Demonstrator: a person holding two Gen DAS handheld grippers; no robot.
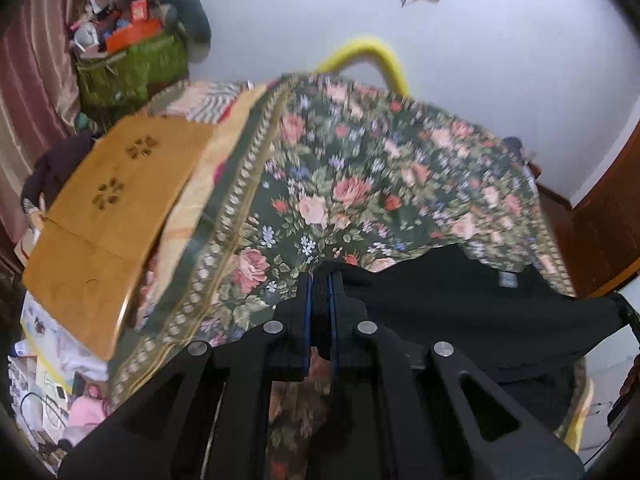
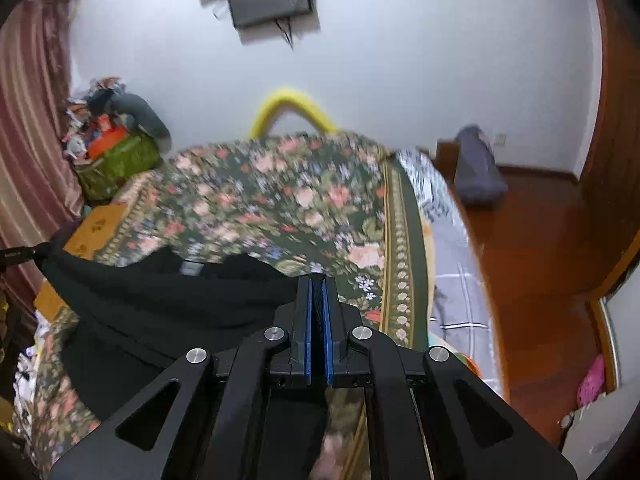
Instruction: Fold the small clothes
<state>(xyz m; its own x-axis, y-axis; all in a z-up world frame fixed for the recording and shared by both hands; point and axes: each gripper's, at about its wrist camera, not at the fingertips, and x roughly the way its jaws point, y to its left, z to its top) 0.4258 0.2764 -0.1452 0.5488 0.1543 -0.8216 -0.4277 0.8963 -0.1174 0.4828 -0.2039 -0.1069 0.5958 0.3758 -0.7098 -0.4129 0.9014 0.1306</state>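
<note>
A black garment [image 1: 460,304] hangs stretched in the air between my two grippers, above a bed with a dark floral bedspread [image 1: 320,184]. My left gripper [image 1: 320,280] is shut on one top corner of it; black cloth fills the gap between the blue pads. My right gripper [image 2: 317,282] is shut on the other corner of the garment [image 2: 168,300]. A small grey label [image 2: 191,268] shows near its top edge. In the right wrist view the left gripper shows at the far left edge [image 2: 16,256], where the cloth ends.
A yellow-brown folding board [image 1: 108,208] lies on the left of the bed. A green basket of clutter [image 1: 132,64] stands by the curtain. A yellow curved tube [image 1: 372,56] rises behind the bed. A wooden floor [image 2: 540,280] and a grey bundle [image 2: 476,168] lie to the right.
</note>
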